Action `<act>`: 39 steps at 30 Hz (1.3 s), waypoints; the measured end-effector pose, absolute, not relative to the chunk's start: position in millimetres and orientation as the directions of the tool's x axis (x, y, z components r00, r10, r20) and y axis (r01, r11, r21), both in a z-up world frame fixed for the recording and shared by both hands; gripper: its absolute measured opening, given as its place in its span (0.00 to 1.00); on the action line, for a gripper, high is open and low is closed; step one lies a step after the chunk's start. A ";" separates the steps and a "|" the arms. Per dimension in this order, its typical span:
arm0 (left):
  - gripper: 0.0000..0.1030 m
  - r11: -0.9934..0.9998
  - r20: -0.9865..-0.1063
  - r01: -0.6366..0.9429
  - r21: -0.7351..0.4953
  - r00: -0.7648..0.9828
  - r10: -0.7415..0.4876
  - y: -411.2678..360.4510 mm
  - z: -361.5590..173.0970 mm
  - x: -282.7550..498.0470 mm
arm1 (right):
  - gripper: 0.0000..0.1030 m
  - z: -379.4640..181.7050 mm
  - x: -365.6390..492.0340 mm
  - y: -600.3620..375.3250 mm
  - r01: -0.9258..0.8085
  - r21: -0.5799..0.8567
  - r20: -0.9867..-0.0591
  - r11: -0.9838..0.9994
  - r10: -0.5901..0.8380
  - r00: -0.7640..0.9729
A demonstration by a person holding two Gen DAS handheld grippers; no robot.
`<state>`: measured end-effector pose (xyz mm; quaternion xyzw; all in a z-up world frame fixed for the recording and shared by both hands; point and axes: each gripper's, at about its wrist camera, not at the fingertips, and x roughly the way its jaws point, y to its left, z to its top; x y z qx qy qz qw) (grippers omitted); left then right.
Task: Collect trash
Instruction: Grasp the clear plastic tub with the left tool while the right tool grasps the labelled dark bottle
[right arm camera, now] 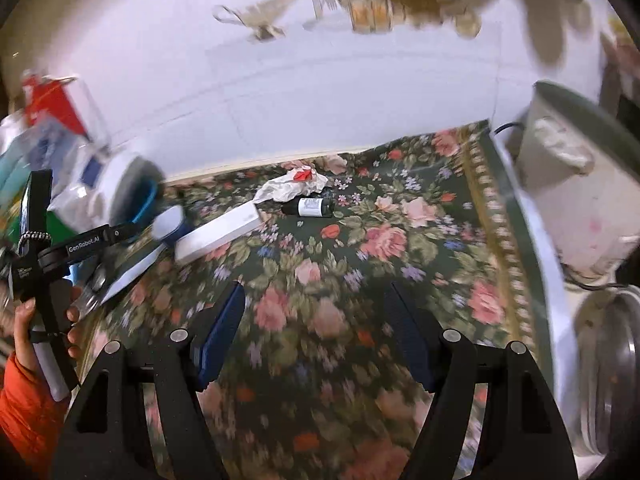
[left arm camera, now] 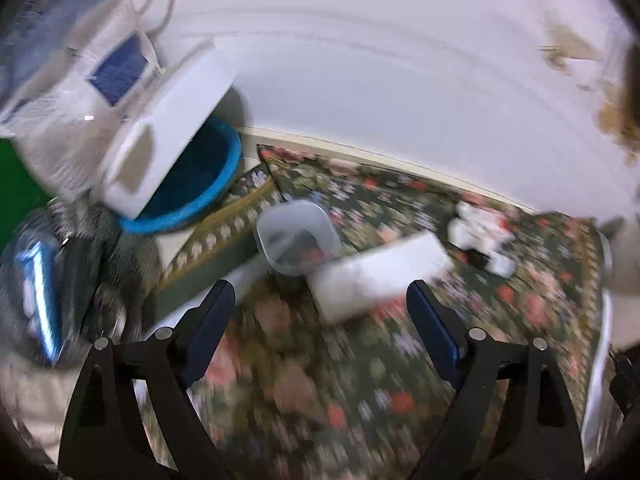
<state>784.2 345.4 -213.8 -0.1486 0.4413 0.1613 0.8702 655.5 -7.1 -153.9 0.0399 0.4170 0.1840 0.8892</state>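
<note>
On the floral rug point(left arm camera: 304, 380) lie a clear plastic cup point(left arm camera: 298, 236) on its side, a long white box point(left arm camera: 380, 276) and crumpled white-and-red paper point(left arm camera: 480, 236). My left gripper point(left arm camera: 320, 292) hangs open above the rug, just short of the cup and box, with nothing between its fingers. The right wrist view shows the same box point(right arm camera: 218, 236), the cup point(right arm camera: 170, 224), the crumpled paper point(right arm camera: 292, 186) and a small dark bottle point(right arm camera: 308, 207) with a white label. My right gripper point(right arm camera: 316, 292) is open and empty over bare rug, well short of them.
A blue round tub point(left arm camera: 200, 184) stands at the left by the white wall, partly covered by a tilted white box point(left arm camera: 172, 120) and bags. A lined white bin point(right arm camera: 572, 200) and a metal pot point(right arm camera: 612, 360) stand at the right. A hand point(right arm camera: 24, 320) with an orange sleeve holds the left tool.
</note>
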 end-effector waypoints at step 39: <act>0.74 0.951 -0.778 -0.299 -0.083 0.615 0.125 328.9 -208.0 817.5 | 0.57 -249.1 762.8 34.1 -0.208 0.225 -0.797 0.952 0.303 0.522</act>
